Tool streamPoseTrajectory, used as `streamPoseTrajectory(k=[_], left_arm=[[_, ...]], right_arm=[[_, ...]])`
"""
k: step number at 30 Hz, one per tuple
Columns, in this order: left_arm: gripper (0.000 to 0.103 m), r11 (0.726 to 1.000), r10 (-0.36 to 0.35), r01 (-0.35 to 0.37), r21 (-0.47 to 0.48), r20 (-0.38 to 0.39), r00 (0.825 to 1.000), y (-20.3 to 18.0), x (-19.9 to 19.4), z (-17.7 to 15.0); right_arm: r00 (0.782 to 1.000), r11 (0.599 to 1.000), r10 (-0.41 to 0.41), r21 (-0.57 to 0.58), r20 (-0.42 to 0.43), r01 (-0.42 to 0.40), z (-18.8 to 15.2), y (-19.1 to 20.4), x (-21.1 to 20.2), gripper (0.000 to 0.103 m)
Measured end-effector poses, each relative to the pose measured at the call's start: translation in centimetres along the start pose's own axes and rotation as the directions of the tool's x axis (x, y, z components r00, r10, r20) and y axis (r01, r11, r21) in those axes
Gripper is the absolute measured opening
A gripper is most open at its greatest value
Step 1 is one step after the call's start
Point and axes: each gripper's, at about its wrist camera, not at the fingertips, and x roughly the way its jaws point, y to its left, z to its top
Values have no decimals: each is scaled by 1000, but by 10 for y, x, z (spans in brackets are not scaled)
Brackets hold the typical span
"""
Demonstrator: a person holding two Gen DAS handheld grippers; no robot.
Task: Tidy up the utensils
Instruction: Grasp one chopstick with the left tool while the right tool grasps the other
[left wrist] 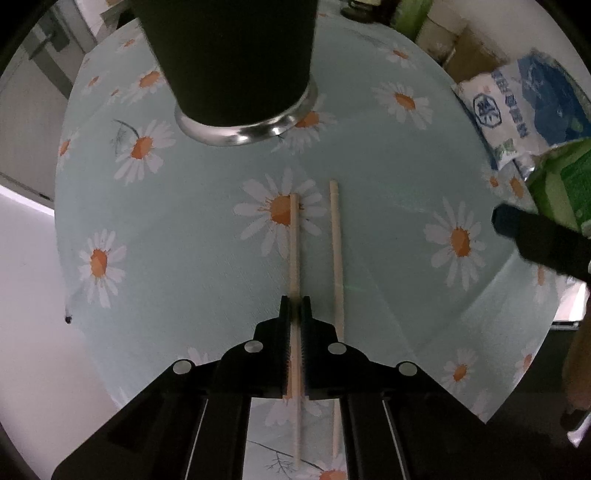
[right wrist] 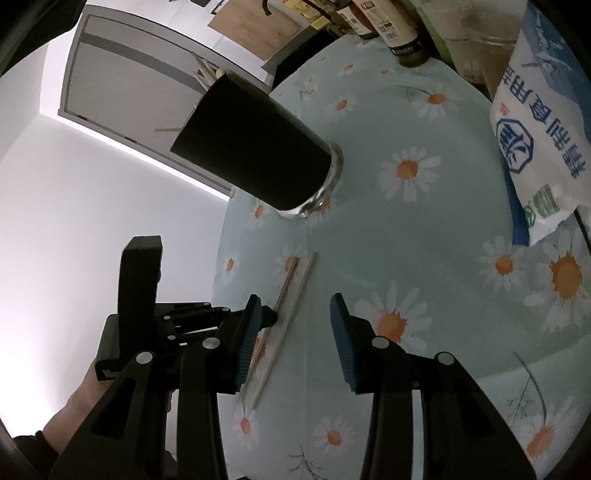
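Left wrist view looked straight down on the left gripper (left wrist: 295,306), whose jaws had closed tight on the left chopstick (left wrist: 294,243), the pale stick pinched between the ribbed pads and running on past the fingertips across a daisy on the tablecloth (left wrist: 388,177). Just beside it, to the right and nearly parallel, lay the second chopstick (left wrist: 335,236), flat on the cloth and not touched by the pads. Beyond both sticks stood the black holder (left wrist: 236,59) with its shiny metal base, upright on the table and well apart from the chopstick tips. From the right wrist view, the right gripper (right wrist: 295,306) hung partly open with nothing between its blue pads, tilted down toward the table; past its left finger the left tool's black tip met the near chopstick (right wrist: 286,282), and a hand (right wrist: 85,391) showed under that tool at the lower left. Several pale sticks poked out of the holder's mouth. Farther off to the right a white and blue bag (right wrist: 535,136) leaned at the table's edge, with dark bottles (right wrist: 399,29) behind it.
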Motion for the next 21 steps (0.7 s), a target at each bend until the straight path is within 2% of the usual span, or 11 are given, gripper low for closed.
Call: streamPoseTrajectory(k=[6, 11, 18, 21], left_arm=[[4, 998, -56, 56, -21, 38, 998, 18, -9, -18], [4, 995, -97, 100, -30, 84, 992, 37, -25, -32], [4, 986, -152, 162, -45, 173, 973, 63, -57, -64], [4, 981, -175, 189, -49, 209, 962, 64, -66, -76]], right_arm=[[998, 998, -58, -4, -21, 58, -6, 17, 9, 41], [988, 991, -132, 15, -77, 134, -8, 30, 28, 41], [957, 969, -224, 58, -182, 238, -12, 47, 60, 41], [931, 949, -291, 60, -220, 310, -13, 54, 73, 41]])
